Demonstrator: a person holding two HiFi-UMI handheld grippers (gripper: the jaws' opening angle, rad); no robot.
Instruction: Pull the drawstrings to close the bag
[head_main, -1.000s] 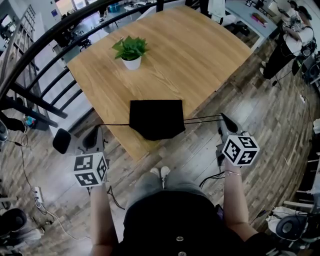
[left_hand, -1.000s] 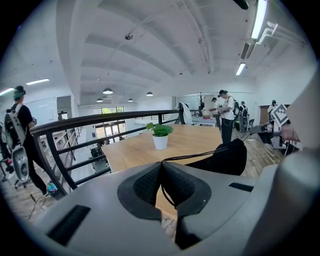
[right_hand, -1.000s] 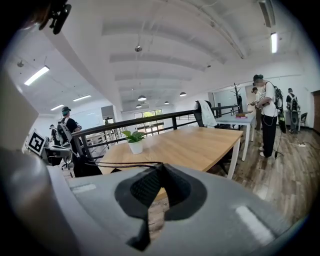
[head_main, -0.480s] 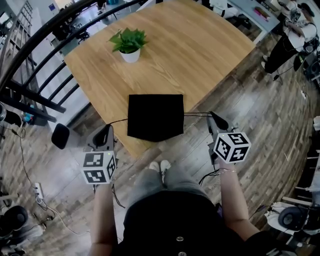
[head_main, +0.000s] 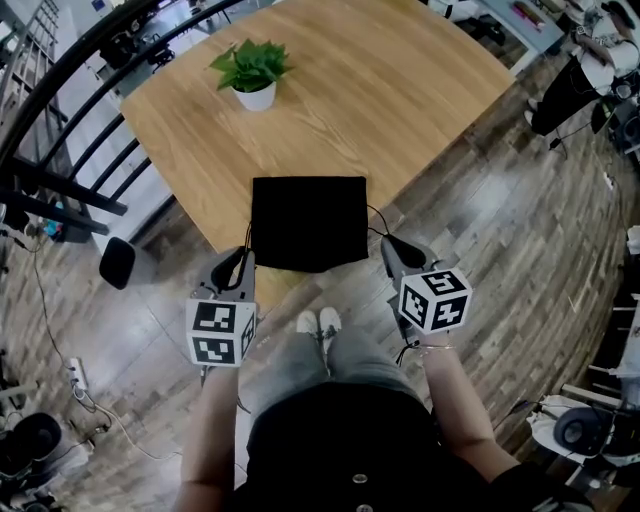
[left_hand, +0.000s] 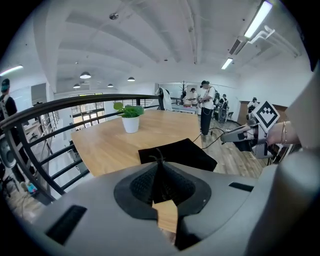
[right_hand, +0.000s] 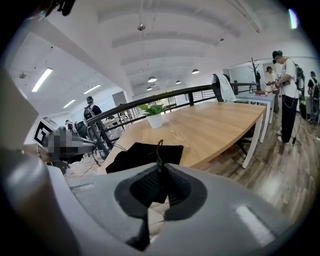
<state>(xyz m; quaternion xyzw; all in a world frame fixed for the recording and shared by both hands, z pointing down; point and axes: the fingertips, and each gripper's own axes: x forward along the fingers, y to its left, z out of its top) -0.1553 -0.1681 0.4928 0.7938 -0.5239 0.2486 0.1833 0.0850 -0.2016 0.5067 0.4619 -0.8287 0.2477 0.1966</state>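
Note:
A flat black drawstring bag (head_main: 308, 222) lies at the wooden table's near edge, its lower part hanging over. Thin black cords run from its two sides. The left cord (head_main: 247, 240) runs down to my left gripper (head_main: 240, 260), shut on it just left of the bag. The right cord (head_main: 377, 217) curves to my right gripper (head_main: 389, 244), shut on it just right of the bag. In the left gripper view the cord (left_hand: 159, 156) rises from the shut left gripper (left_hand: 160, 169), with the bag (left_hand: 178, 154) beyond. The right gripper view shows the right gripper (right_hand: 160, 171) pinching its cord (right_hand: 159, 149).
A potted green plant (head_main: 250, 72) stands on the table (head_main: 400, 90) at the far left. A black railing (head_main: 60, 130) runs along the left. People stand at the far right (head_main: 575, 80). A black stool (head_main: 116, 262) sits beside the table's left corner.
Both grippers have moved inward from wide apart to close beside the bag. The cords, stretched taut sideways a second ago, now hang in short slack curves. The bag sits a little nearer.

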